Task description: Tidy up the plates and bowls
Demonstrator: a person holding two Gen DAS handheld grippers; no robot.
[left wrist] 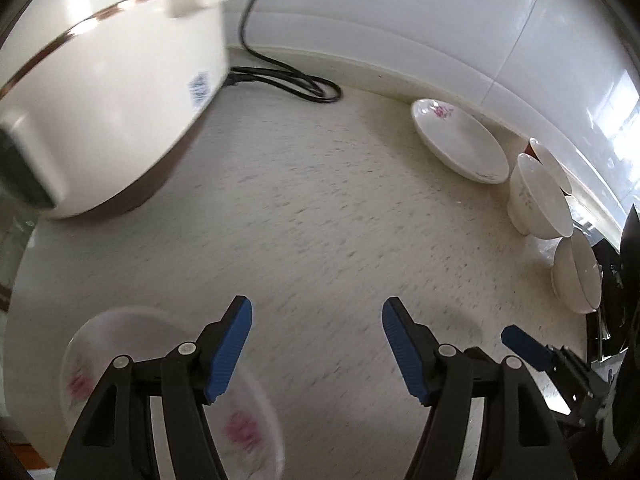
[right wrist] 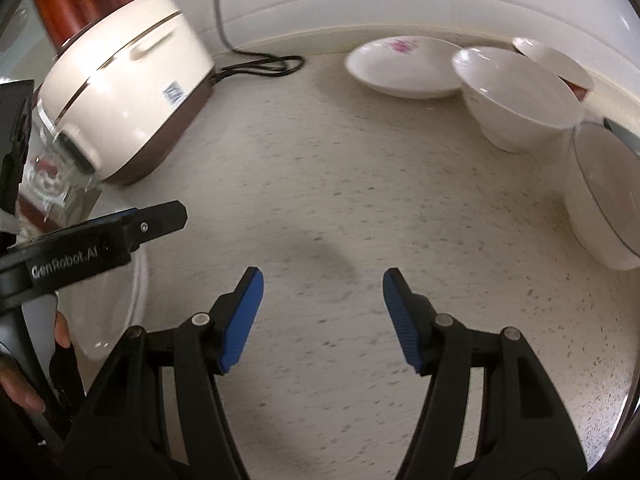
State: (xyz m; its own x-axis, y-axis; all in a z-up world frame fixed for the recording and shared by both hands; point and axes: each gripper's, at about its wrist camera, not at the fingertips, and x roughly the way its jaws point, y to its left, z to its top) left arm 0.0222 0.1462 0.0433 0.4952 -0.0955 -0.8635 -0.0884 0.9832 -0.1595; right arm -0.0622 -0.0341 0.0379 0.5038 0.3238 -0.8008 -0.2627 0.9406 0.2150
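Note:
My left gripper [left wrist: 318, 344] is open and empty above the speckled counter [left wrist: 320, 216]. A white plate with pink flowers [left wrist: 80, 364] lies under its left finger, blurred. My right gripper [right wrist: 322, 316] is open and empty over the counter [right wrist: 360, 208]. A second flowered plate [right wrist: 400, 66] sits by the back wall; it also shows in the left wrist view [left wrist: 460, 140]. White bowls stand to the right: one [right wrist: 516, 96], a small one behind [right wrist: 552, 62], and a large one [right wrist: 604, 200]. The left gripper's finger [right wrist: 152, 220] shows at the left over the near plate [right wrist: 108, 300].
A cream rice cooker [right wrist: 120, 84] stands at the back left, close in the left wrist view [left wrist: 104, 88], with its black cord [right wrist: 260, 66] along the wall. A clear plastic bag [right wrist: 48, 176] lies beside the cooker. White tiled wall behind.

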